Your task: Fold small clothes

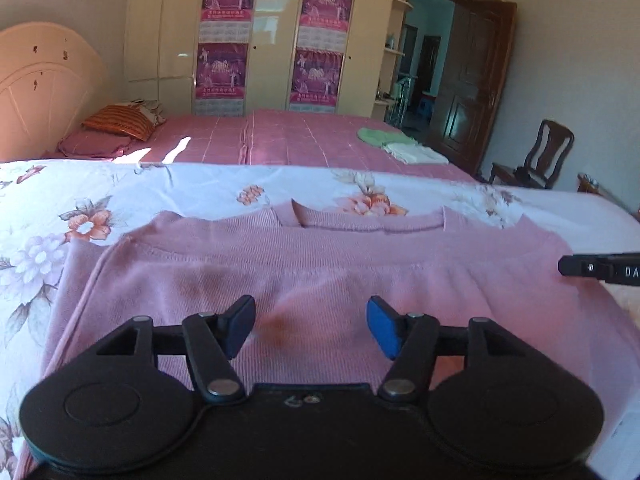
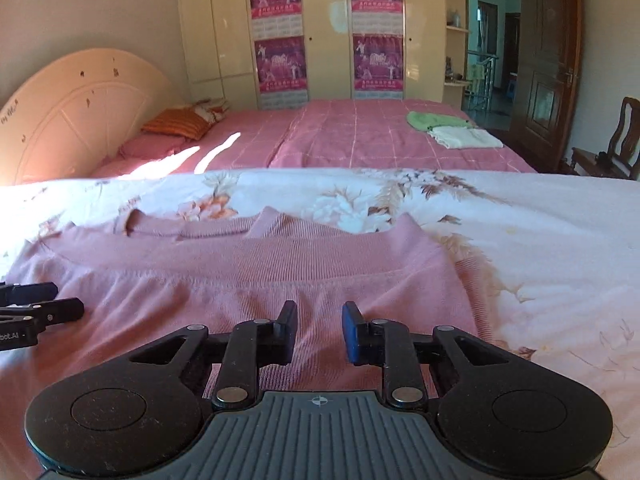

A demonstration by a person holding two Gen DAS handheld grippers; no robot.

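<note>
Nearest the left wrist camera, the left gripper (image 1: 310, 326) hangs with its jaws well apart over the body of the pink knit top (image 1: 320, 264); nothing sits between the blue pads (image 1: 382, 326), and they press on no cloth. In the right wrist view, the right gripper (image 2: 318, 332) stands with a narrower gap. The knit shows through that gap, but the pads do not appear to pinch it (a fold caught low between the tips cannot be ruled out).

The top lies flat on the floral sheet (image 1: 120, 196), directly ahead of and beneath both tools. Its long axis runs crosswise to the way the fingers point, with the neckline (image 1: 372, 222) on the far edge and a folded band of cloth crossing just before it. Each gripper covers its own half: the left over the left and middle, the right toward the right edge, where the garment ends against the sheet (image 2: 560, 240). The right tool's tip shows at the edge of the left view.

Judging by this layout, the next fold probably calls for each hand to take the hem or side nearest it.

Beyond the sheet, folded pale clothes (image 2: 466, 136) rest well apart on the pink bed (image 2: 360, 140).
</note>
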